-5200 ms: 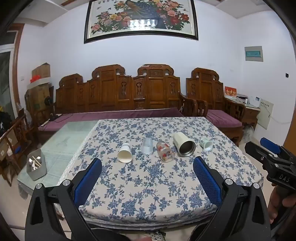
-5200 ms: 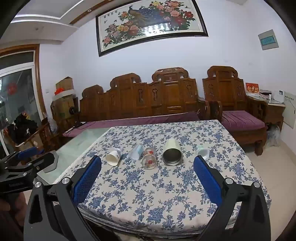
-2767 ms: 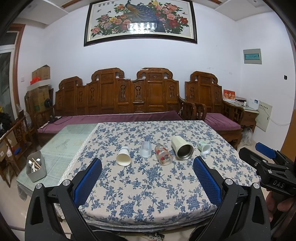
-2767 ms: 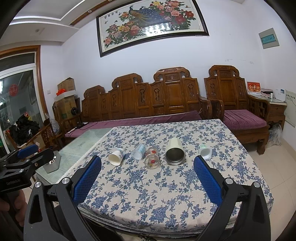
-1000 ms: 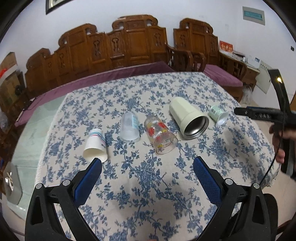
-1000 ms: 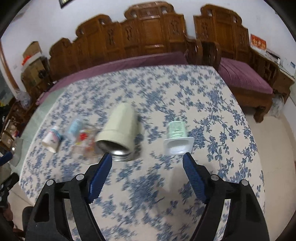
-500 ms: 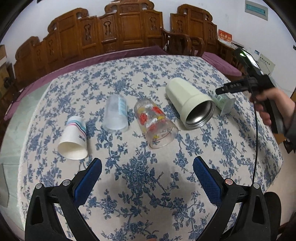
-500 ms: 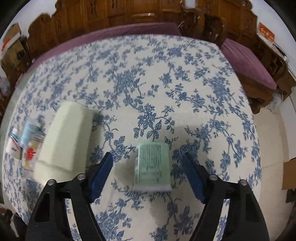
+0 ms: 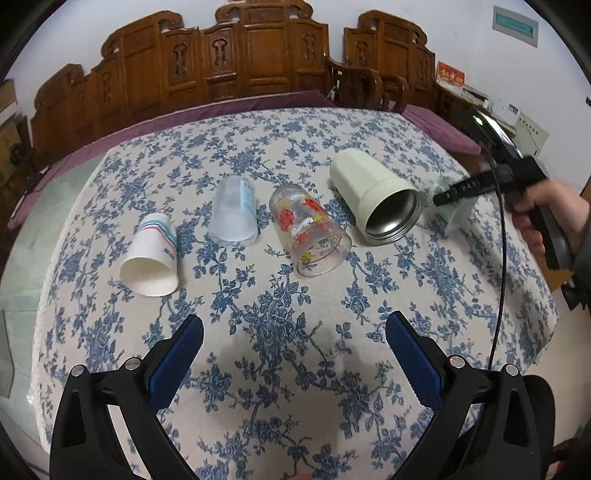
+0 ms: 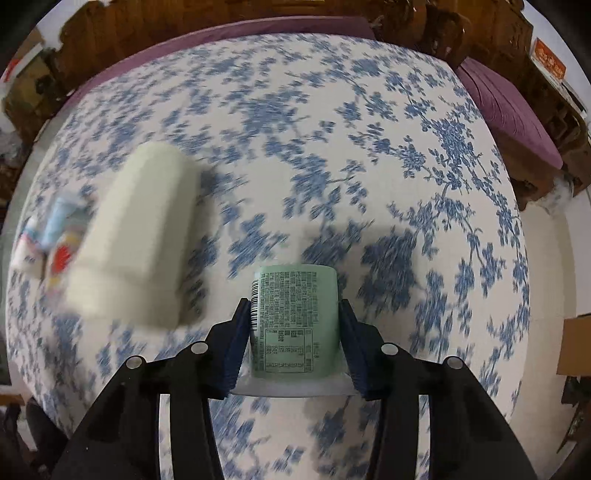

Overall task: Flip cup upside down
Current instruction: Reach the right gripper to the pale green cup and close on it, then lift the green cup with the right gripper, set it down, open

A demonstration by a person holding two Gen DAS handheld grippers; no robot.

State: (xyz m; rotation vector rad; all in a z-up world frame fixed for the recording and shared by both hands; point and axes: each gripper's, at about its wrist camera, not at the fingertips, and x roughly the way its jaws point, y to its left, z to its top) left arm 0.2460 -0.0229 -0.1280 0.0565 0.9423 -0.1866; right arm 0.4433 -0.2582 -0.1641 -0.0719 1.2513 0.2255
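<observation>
Green cup (image 10: pixel 295 325) between right gripper (image 10: pixel 293 345) fingers (image 10: pixel 236 347); contact unclear, surroundings blurred.

White letters "DAS" stand on the right hand-held gripper (image 9: pixel 439 201); other print is illegible.

A table draped in a white cloth printed with blue flowers (image 9: pixel 280 317) filled the middle of the room. Behind the table stood a long carved dark-wood bench (image 9: pixel 229 62) with a purple seat cushion (image 9: pixel 207 109). To the right of the table sat a matching carved armchair (image 9: pixel 391 55), also cushioned in purple. Behind the bench rose a pale, plain wall (image 9: pixel 469 33), carrying a small grey panel (image 9: pixel 515 26).
</observation>
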